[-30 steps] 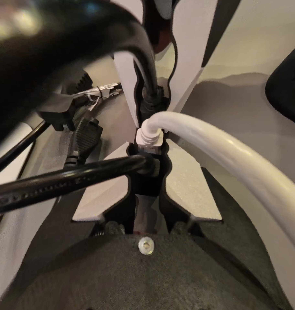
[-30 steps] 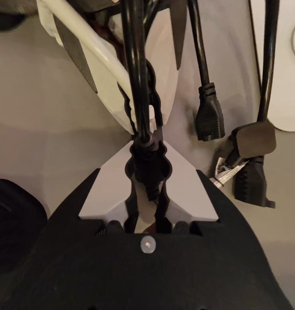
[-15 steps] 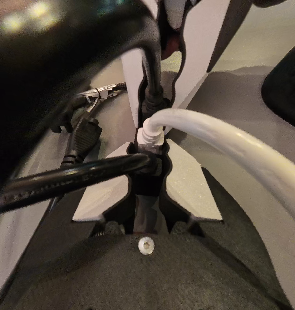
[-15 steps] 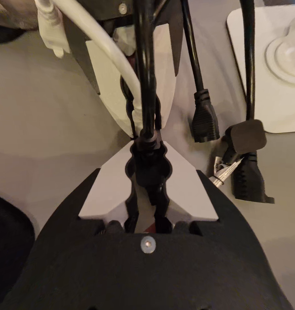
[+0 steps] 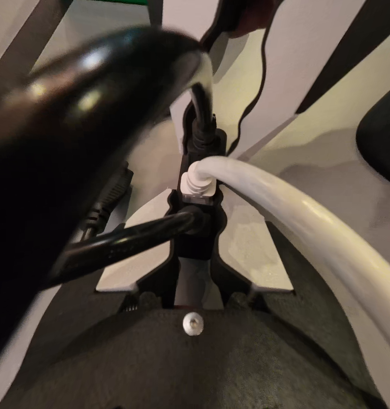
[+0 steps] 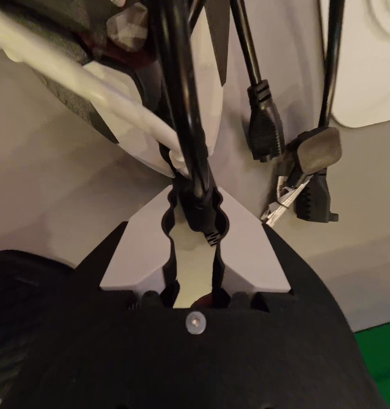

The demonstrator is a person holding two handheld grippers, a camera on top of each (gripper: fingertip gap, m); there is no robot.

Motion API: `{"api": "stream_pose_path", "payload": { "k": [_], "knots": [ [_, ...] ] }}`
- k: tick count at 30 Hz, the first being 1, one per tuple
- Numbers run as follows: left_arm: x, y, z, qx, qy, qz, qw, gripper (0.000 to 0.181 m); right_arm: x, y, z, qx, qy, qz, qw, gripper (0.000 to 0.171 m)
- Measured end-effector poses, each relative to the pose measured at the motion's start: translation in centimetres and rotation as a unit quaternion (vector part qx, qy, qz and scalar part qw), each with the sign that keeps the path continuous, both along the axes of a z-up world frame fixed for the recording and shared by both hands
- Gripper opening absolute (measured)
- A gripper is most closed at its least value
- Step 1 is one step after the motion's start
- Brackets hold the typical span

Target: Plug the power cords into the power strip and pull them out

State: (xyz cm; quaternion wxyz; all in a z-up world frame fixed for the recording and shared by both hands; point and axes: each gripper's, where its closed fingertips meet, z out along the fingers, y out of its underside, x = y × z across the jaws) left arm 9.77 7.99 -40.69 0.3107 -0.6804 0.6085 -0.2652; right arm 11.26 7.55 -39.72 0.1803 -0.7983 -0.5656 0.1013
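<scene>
My left gripper [image 5: 196,194] is shut on the power strip, which is almost hidden between the pads. A white cord [image 5: 289,210] with a ribbed collar [image 5: 197,183] and a black cord [image 5: 127,241] come out of it toward the camera. My right gripper [image 6: 195,192] faces it tip to tip and is shut on a black plug [image 6: 199,212], which sits skewed between the pads. That plug [image 5: 204,137] lies right behind the white collar; I cannot tell whether it is seated in the strip. Its thick black cord [image 5: 79,110] loops close across the left wrist view.
On the grey table, in the right wrist view, lie two loose black cord connectors [image 6: 265,132] [image 6: 311,203], a flat black plug [image 6: 318,150] and a white tag [image 6: 282,199]. A white board [image 6: 366,77] lies at top right, a black object [image 6: 23,276] at lower left, and green floor [image 6: 384,345] shows beyond the table edge. Less than 4 cm separates the two grippers' tips.
The two grippers have stayed tip to tip while both shifted. The black plug has tilted in the right pads, which look slightly wider apart. The thick black cord loop swung across the left view.
</scene>
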Motion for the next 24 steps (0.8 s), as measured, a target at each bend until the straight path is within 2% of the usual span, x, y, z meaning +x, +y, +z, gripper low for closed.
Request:
{"api": "stream_pose_path", "payload": {
  "k": [1,4,9,11,15,24],
  "knots": [
    [0.1,0.0,0.0,-0.001,0.001,0.006,1.0,0.031,0.2,-0.1,-0.1,-0.015,-0.012,-0.002,1.0,0.032],
    [0.6,-0.2,0.0,0.003,0.005,0.021,1.0,0.031,0.9,0.0,-0.8,-0.04,-0.055,-0.009,0.998,0.025],
    [1.2,-0.3,0.0,0.009,0.009,0.041,0.999,0.031,1.3,0.1,-0.8,-0.061,-0.057,0.004,0.997,0.025],
    [1.3,-0.3,0.0,0.005,0.008,0.049,0.999,0.031,1.4,0.1,-0.8,-0.075,-0.063,-0.015,0.995,0.025],
    [1.4,-0.3,0.0,0.007,0.006,0.057,0.998,0.031,1.6,0.2,-0.9,-0.064,-0.086,-0.047,0.993,0.024],
    [1.5,-0.3,0.0,0.017,0.005,0.061,0.998,0.031,2.0,0.3,-0.7,-0.026,-0.081,-0.105,0.991,0.023]
  ]
}}
